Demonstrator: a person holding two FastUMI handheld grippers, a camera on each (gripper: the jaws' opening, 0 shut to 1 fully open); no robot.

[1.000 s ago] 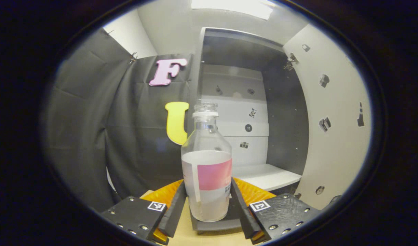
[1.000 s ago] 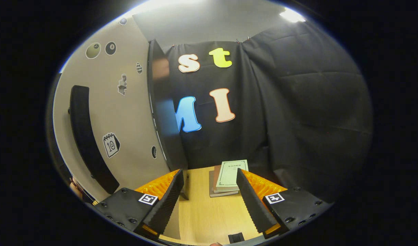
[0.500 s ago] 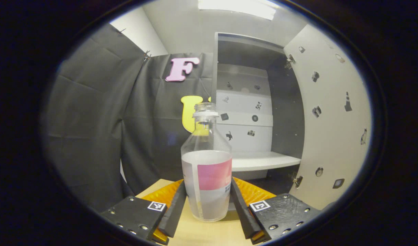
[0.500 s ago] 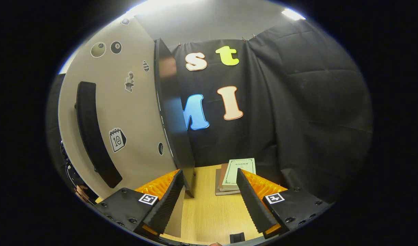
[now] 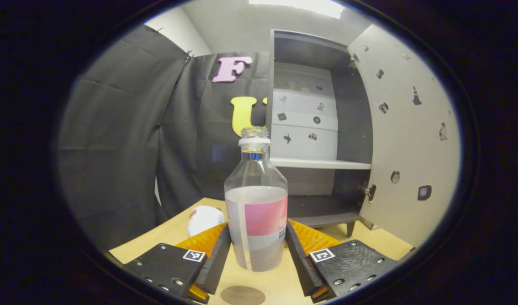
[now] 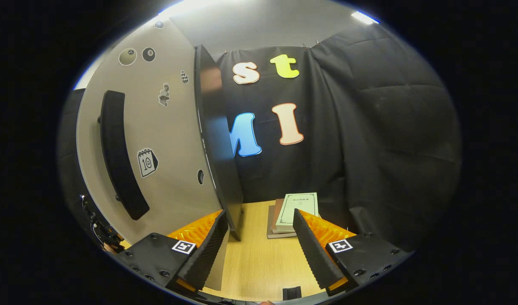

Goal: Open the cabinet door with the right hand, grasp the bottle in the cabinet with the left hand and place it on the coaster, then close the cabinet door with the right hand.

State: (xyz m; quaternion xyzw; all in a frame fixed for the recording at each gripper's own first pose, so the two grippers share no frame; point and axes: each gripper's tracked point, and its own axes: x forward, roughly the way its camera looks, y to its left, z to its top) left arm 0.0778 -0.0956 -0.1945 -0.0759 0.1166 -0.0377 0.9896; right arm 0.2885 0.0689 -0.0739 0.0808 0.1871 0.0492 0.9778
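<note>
left jaws clamping bottle [image 5: 256, 203], coaster [image 5: 242, 295] below

Bright ceiling lights [image 5: 297, 5] glare at the top of both views. Fisheye distortion bends the edges. Focus is fairly sharp, shadows soft.

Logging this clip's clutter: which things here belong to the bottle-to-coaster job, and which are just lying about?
Job:
- bottle, held in left gripper
- coaster, on table
- cabinet door, open
- cabinet
- right gripper, open

Lying about:
- stacked books
- white round object
</note>
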